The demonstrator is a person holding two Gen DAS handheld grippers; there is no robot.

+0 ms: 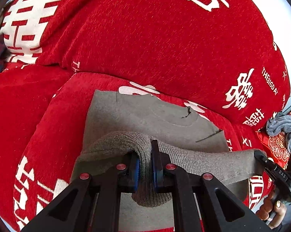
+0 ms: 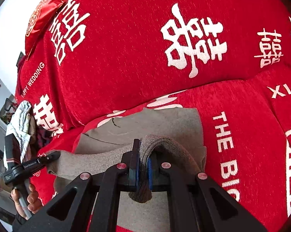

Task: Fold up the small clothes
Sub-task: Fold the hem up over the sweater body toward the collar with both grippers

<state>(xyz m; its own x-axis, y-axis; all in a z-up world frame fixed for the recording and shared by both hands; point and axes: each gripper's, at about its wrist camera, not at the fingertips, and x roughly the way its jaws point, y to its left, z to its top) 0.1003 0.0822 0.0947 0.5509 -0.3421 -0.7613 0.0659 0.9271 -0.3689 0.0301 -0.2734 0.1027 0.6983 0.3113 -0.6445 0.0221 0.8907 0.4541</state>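
Red sofa covers printed with white wedding characters fill the background as two handheld grippers lift the ribbed hem of a grey knit garment off the seat cushion. Left gripper has its blue-padded jaws clamped on a bunched fold of the hem; right gripper is likewise closed on the fabric (each appears at the edge of the other's view). Crumpled clothes lie at the sofa's end, near a red cushion.

A home living room — red wedding-print sofa cover, cushion.
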